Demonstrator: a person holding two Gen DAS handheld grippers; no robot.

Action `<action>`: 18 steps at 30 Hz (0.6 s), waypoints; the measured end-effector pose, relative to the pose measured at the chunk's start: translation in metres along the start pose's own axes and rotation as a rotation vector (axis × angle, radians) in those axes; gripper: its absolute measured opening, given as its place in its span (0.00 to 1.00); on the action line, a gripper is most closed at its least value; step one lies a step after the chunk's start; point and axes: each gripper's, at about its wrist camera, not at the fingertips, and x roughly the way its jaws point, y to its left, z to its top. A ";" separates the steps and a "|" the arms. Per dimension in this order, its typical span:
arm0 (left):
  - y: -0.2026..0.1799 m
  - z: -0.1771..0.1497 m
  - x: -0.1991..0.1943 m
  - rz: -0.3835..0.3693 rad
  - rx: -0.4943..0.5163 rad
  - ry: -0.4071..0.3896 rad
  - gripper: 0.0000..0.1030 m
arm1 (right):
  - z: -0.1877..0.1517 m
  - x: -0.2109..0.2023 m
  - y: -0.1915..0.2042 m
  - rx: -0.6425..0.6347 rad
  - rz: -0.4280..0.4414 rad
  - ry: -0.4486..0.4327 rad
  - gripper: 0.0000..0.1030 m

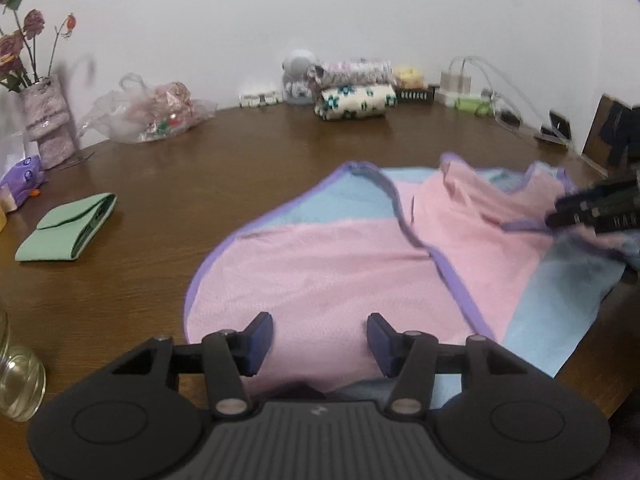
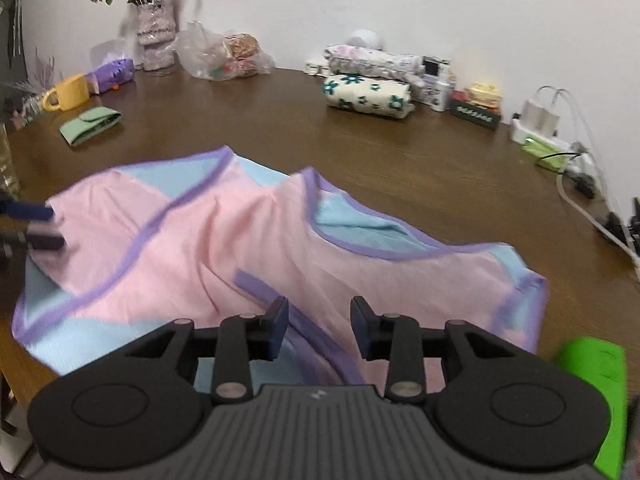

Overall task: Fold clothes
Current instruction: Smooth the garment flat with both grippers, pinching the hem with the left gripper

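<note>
A pink and light-blue garment with purple trim (image 1: 328,268) lies spread and rumpled on the brown table; it also shows in the right wrist view (image 2: 248,240). My left gripper (image 1: 319,340) is open, its jaws apart over the garment's near pink part. My right gripper (image 2: 319,326) is open above a purple-trimmed fold at the garment's near edge. The right gripper shows in the left wrist view (image 1: 596,210) at the garment's right side. The left gripper's fingers (image 2: 38,226) show at the garment's left side in the right wrist view.
Folded floral clothes (image 2: 370,94) are stacked at the back of the table (image 2: 400,160). A green pouch (image 1: 68,228), a vase of flowers (image 1: 44,120), a plastic bag (image 1: 152,112), a yellow mug (image 2: 70,92), a power strip with cables (image 2: 552,140) and a glass jar (image 1: 18,380) stand around.
</note>
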 end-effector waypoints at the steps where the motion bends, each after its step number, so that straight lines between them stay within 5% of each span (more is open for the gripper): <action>1: 0.004 -0.002 0.001 0.017 -0.018 0.001 0.55 | 0.004 0.001 0.005 -0.017 0.004 -0.004 0.35; 4: 0.014 -0.005 0.000 0.039 -0.074 -0.001 0.60 | 0.018 0.003 0.019 -0.073 0.019 -0.017 0.43; 9: -0.009 -0.012 -0.023 -0.108 -0.045 -0.068 0.58 | 0.068 0.012 0.038 -0.160 0.099 -0.037 0.53; 13: -0.026 -0.017 -0.042 -0.226 -0.021 -0.122 0.58 | 0.125 0.062 0.053 -0.174 0.219 0.056 0.56; 17: -0.038 -0.028 -0.038 -0.285 -0.042 -0.076 0.56 | 0.158 0.124 0.079 -0.226 0.160 0.167 0.55; 18: -0.039 -0.030 -0.037 -0.292 -0.054 -0.063 0.47 | 0.161 0.135 0.081 -0.228 0.148 0.184 0.54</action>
